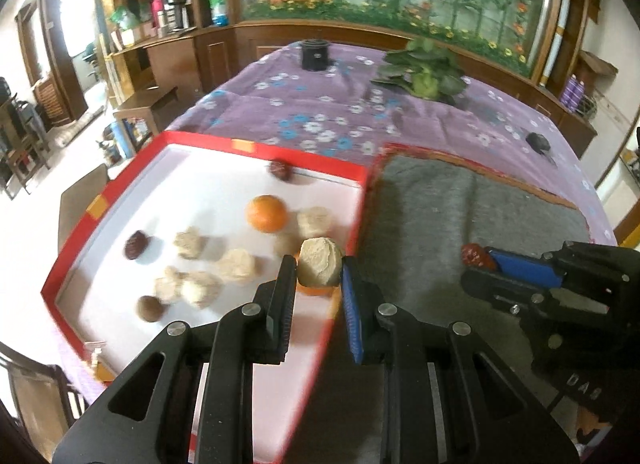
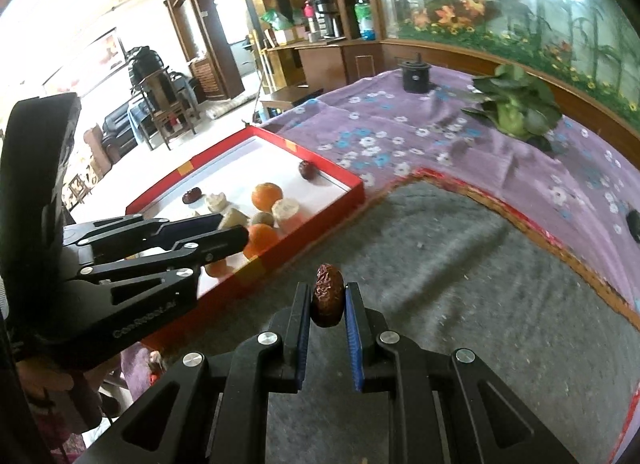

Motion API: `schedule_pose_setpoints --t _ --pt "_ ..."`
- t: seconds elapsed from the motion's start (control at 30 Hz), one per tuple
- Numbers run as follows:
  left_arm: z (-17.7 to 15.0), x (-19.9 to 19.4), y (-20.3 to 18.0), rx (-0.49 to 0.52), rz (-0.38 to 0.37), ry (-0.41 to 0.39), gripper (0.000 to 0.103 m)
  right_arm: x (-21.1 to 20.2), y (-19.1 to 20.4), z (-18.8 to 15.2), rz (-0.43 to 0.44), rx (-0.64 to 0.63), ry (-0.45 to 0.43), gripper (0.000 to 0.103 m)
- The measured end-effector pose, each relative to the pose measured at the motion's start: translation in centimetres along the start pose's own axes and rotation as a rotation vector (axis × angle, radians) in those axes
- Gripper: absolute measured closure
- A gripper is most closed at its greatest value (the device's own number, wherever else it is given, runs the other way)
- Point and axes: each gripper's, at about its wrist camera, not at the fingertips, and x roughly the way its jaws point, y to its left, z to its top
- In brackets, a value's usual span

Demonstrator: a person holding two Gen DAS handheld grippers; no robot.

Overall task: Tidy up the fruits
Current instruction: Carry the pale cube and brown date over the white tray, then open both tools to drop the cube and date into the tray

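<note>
Grey mat [image 2: 460,264], purple floral tablecloth [image 2: 500,152], wooden cabinets [image 1: 224,52] behind

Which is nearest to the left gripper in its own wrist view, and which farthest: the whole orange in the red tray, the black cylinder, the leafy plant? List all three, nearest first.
From the left gripper:
1. Whole orange, in the red tray, just ahead, slightly left.
2. Leafy plant, on the purple cloth, ahead and right.
3. Black cylinder, at the table's far end.
</note>
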Motion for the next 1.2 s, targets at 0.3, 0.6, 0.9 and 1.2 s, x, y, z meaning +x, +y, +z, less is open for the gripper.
schedule_pose_setpoints --t 0.3,0.6,0.9,1.2 --pt "-0.4 -0.3 5.0 -0.080 0.060 0.001 0.081 3.3 2.4 2.8 0.048 -0.051 0.020 0.087" --pt "-0.4 0.8 7.1 -0.115 0.077 0.015 0.081 7.1 4.7 5.1 0.081 -0.100 0.065 0.087" --pt "-0.1 2.0 7.9 -0.131 0.097 0.020 0.081 9.9 5.8 6.5 0.102 -0.128 0.094 0.087" --pt "0.1 2.8 8.7 -0.143 0.114 0.030 0.081 12.2 6.3 7.5 0.112 -0.127 0.109 0.087"
